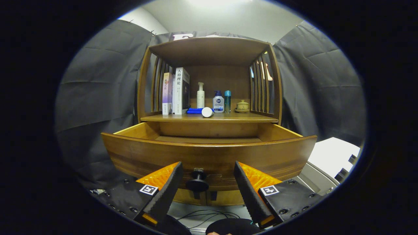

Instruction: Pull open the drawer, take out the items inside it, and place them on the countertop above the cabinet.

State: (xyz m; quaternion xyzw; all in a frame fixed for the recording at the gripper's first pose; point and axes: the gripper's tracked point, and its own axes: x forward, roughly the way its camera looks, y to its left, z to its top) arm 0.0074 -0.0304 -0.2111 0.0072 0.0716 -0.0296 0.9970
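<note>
Fingers (169,187) stood apart, one on each side of the drawer knob (197,181), neither touching it, so my gripper (206,182) held nothing at that moment.

Biggest thing before me was the cabinet (209,49), with the drawer (209,155) pulled well out from under the countertop (209,118). I could see its back wall and a strip of its floor, both bare, but the front panel hid the near part of the floor, so I could not tell whether anything lay there.

On the countertop, toward the left edge, two books (176,91) stood upright. Near the middle of the front edge lay a white tube (207,112), round end toward me, touching a blue cloth (195,111). Behind them stood a white pump bottle (200,95), a squat pump bottle (218,102) and a slim teal bottle (227,101), then a small lidded jar (242,105) near the right edge.

I judged the pulling done and the step in hand to be reaching in. To do it well I meant to lift the open fingers clear of the knob and over the front panel, tilt down to see the hidden floor first, and only then close on whatever was there. Anything lifted out should go on bare wood near the right front corner, away from the tube, which looked likely to roll.
</note>
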